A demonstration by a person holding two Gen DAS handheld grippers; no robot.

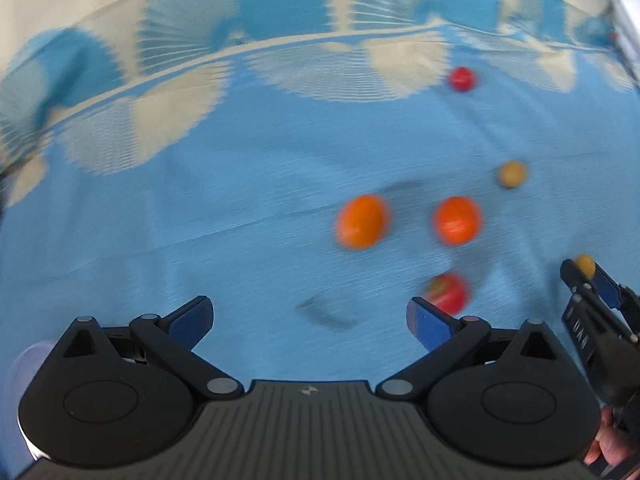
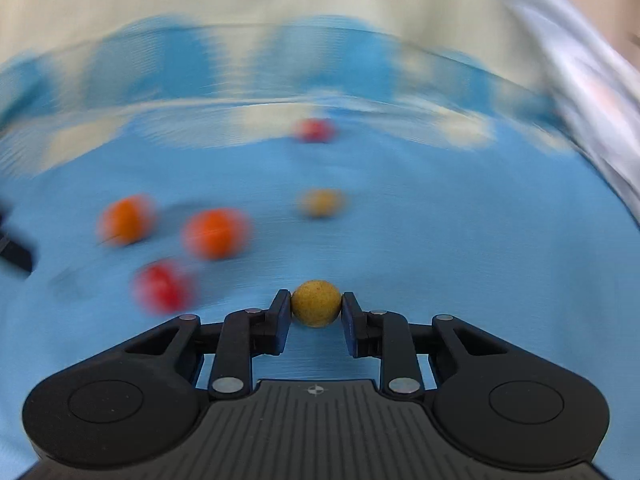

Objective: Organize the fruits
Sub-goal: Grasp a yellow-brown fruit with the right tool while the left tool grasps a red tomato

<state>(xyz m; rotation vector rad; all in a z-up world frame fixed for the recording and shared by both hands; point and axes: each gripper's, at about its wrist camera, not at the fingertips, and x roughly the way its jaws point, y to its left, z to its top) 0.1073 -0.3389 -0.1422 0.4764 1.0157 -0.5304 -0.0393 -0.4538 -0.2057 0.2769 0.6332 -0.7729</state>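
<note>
A small yellow fruit (image 2: pixel 316 303) sits pinched between the jaws of the right gripper (image 2: pixel 316 312), just above the blue cloth (image 2: pixel 460 240). Beyond it lie a second yellow fruit (image 2: pixel 321 202), two oranges (image 2: pixel 216 233) (image 2: pixel 126 219) side by side, a near red fruit (image 2: pixel 164 286) and a far red fruit (image 2: pixel 313 129). The left gripper (image 1: pixel 310 318) hovers with jaws spread wide, holding nothing, the near red fruit just past its right fingertip (image 1: pixel 420 314).

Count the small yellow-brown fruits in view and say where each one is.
2. One yellow-brown fruit is clamped between the jaws of the right gripper; the other yellow-brown fruit lies on the blue cloth farther ahead. More may sit outside the views.
</note>
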